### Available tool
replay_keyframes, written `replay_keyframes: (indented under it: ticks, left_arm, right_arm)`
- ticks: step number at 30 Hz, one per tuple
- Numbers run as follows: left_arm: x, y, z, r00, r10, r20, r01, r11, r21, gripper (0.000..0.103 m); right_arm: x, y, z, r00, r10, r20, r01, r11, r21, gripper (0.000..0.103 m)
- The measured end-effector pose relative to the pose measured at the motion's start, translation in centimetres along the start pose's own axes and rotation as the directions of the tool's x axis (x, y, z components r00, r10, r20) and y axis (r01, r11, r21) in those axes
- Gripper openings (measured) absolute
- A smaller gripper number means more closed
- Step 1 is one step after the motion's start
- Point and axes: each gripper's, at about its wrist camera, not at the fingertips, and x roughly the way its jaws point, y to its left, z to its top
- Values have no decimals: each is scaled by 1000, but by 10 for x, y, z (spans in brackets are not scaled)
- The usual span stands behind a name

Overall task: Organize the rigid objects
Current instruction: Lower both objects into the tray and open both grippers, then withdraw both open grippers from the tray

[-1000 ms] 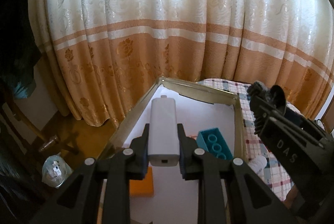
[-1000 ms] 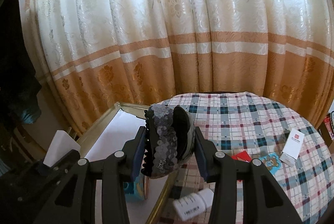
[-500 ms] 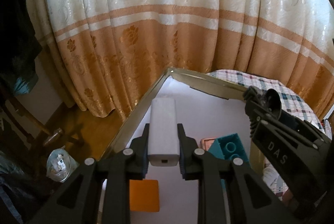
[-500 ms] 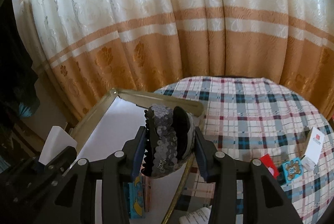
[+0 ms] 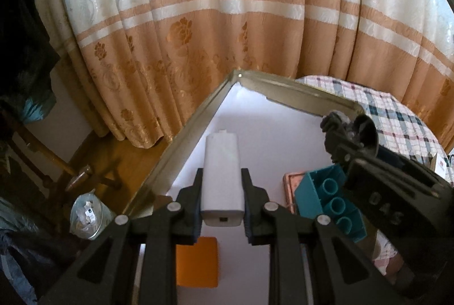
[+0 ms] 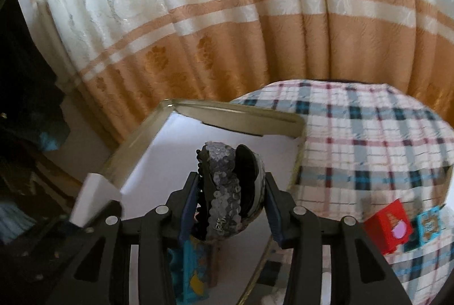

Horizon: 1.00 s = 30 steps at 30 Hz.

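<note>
Sequined hair claw (image 6: 231, 191) — seemingly loosening — above tray (image 6: 247, 121).

A home, living or dining room by the look of it. A floor-length curtain (image 5: 227, 21), cream above and orange-tan below with woven flowers and pale stripes, fills the background in both views. In front of the curtain stands a round table under a plaid tablecloth (image 6: 369, 134). Left of the curtain's hem, wooden floor (image 5: 113, 157) and dark wooden furniture legs (image 5: 42, 151), with a small clear plastic bag (image 5: 86, 215) of bits beside them. Dark clothing (image 5: 22, 55) hangs further left of the curtain. Small household boxes (image 6: 393, 225) lie on the cloth.
</note>
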Motion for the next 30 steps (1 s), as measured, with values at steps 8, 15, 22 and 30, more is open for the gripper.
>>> replay_keyframes:
  ticks: [8,15,22,30]
  left_arm:
    - [-37,-4,-1,987,41,157,-38,999,-19,98]
    - [-48,-27,-18,986,-1,166,3,1000,-11,99]
    - [-63,-63,-36,980,-42,193,35,999,41,99]
    - [-71,-96,-53,972,-66,224,48,995,85,99]
  right_arm:
    - [-57,-7,-8,974,-39,225,36,999,16,80]
    - [-104,-30,-24,912,-177,369,167,984,60,80]
    - [-129,-60,-40,863,-299,408,280,954,106,80]
    - [-145,-90,-56,836,-369,406,336,929,154,81]
